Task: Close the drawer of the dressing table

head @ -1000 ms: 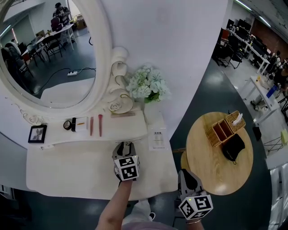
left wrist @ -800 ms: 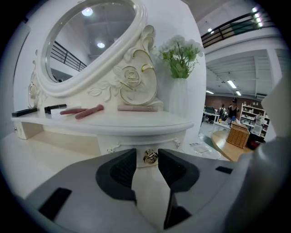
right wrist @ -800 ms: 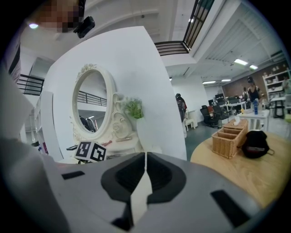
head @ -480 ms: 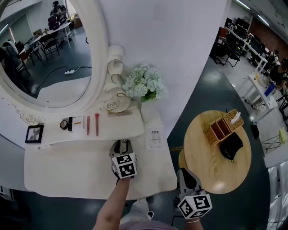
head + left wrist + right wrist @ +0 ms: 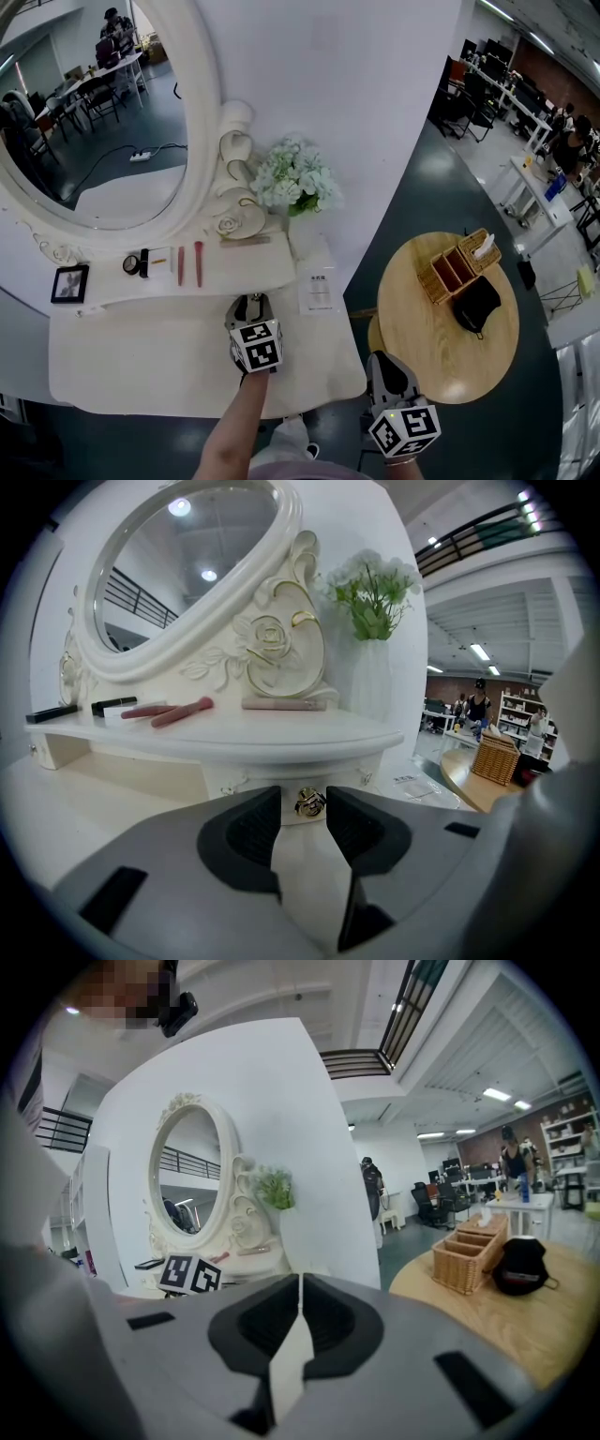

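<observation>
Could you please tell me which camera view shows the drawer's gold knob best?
The left gripper view: the gold knob sits close and sharp between the left gripper's parted jaws. In the head view that gripper covers it; the right gripper view does not show it.

Dressing table [image 5: 141, 361] cream-white; drawer knob [image 5: 309, 803] gold; round table [image 5: 441, 347] light wood; makeup brushes [image 5: 198, 263] pink-red; wicker basket [image 5: 457, 267] tan
</observation>
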